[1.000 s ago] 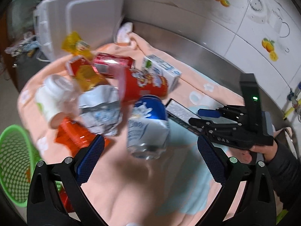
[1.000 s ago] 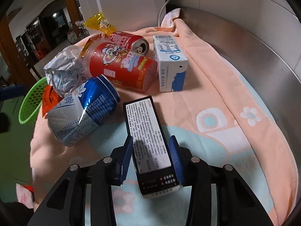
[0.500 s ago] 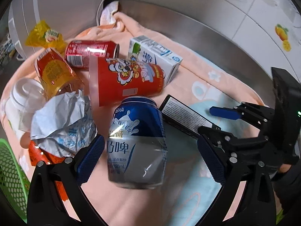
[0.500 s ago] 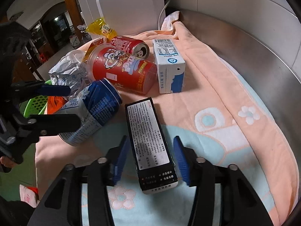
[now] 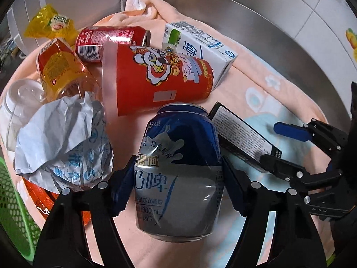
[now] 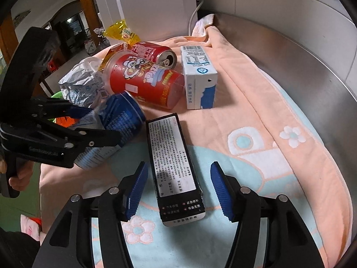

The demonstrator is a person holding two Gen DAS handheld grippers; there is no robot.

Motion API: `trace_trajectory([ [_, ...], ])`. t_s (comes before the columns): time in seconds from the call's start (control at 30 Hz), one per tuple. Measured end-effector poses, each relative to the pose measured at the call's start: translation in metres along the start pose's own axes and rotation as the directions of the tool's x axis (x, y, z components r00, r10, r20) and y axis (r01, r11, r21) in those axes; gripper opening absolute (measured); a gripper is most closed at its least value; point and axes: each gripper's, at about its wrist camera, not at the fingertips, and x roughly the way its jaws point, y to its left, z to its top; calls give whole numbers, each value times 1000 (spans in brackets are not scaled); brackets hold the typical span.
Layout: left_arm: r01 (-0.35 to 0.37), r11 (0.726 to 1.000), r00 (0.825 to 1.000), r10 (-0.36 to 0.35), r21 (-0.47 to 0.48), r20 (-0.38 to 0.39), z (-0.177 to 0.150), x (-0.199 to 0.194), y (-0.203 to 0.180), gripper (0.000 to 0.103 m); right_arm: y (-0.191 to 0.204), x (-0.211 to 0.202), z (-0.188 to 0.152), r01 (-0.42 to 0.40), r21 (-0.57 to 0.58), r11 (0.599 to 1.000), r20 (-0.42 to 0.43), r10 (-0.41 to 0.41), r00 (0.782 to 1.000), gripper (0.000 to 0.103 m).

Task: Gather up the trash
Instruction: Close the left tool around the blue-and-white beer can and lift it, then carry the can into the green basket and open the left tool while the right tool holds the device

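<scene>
Steel desk (image 6: 312,71) against a tiled wall, covered by a peach and pale-blue towel (image 6: 256,116) with flower prints. White appliance (image 6: 154,11) at the far end; dim room with a wooden doorframe beyond it, right-wrist view only.

Trash piled on the towel: blue beer can (image 5: 178,167) lying on its side, red snack cup (image 5: 156,78), red cola can (image 5: 109,40), milk carton (image 5: 200,47), crumpled wrapper (image 5: 64,138), yellow packet (image 5: 51,24), black box (image 6: 174,172).

Left gripper (image 5: 176,187) jaws clenched on the blue beer can, pads pressed to both sides. Right gripper (image 6: 178,192) jaws released, straddling the black box, pads apart from it.

Green basket (image 5: 13,212) cut off at the left edge of the left view; only a sliver shows in the right view. White cup (image 5: 20,98) and orange bottle (image 5: 58,67) clear in the left view only. Orange item under the wrapper hard to identify. In the right view the left gripper blocks most of the beer can.
</scene>
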Motion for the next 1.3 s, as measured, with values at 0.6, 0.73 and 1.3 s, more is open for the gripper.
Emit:
trace_trajectory([
  [0.6, 84, 989, 980, -59, -123, 191, -29, -98, 28, 71, 17, 44, 13, 37, -79, 996, -60, -42, 997, 48],
  [0.73, 78, 983, 968, -35, -165, 250, -44, -130, 46, 71, 17, 42, 13, 41, -60, 997, -56, -45, 997, 46],
  [1.3, -155, 814, 894, 356, -560, 271, -123, -205, 215, 71, 96, -18, 52, -128, -117, 985, 54, 135, 989, 46],
])
